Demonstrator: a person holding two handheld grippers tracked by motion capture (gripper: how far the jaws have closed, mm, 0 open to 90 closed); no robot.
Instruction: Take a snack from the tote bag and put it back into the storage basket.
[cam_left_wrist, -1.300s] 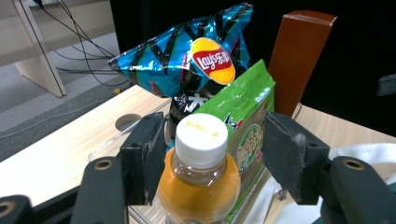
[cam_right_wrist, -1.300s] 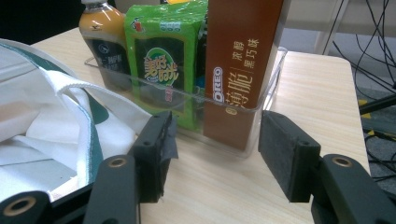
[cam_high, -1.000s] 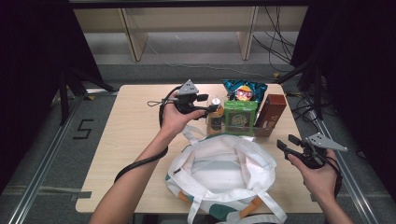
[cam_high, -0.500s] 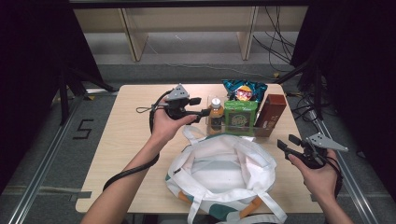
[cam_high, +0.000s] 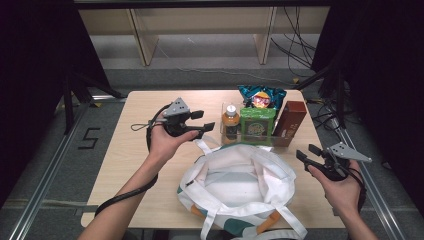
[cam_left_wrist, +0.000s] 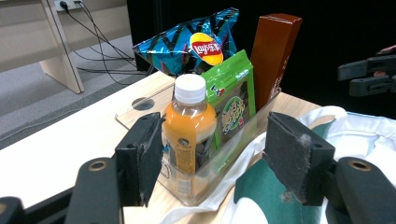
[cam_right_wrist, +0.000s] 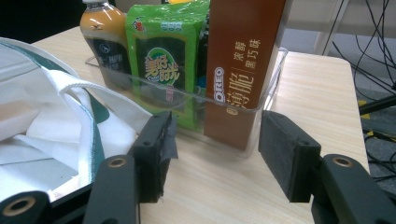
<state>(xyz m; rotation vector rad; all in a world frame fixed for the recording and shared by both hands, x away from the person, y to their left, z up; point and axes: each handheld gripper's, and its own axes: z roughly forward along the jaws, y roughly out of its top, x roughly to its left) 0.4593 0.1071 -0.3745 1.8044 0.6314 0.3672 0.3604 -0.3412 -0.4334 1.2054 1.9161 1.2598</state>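
The left hand-held gripper is held above the surface, just to the left of a clear plastic tray. Its jaws stand wide apart and nothing is between them. In the left gripper view the two black pads frame an orange drink bottle with a white cap, but they do not touch it; the bottle stands upright at the near end of the tray.

The right hand-held gripper is held at the right side of the surface, near the edge, well apart from the left one. Its jaws are also wide and empty. In the right gripper view they point toward the tray, and the pads are a little in front of its clear wall.

Inside the tray, the bottle is at the left end. Beside it stands a green snack packet, and then a tall brown box at the right end. A blue chips bag is behind the green packet.

In front of the tray lies a white cloth bag with green trim and white handles. Its mouth is open upward, and its rim comes close to the tray. The bag is between the two hands.
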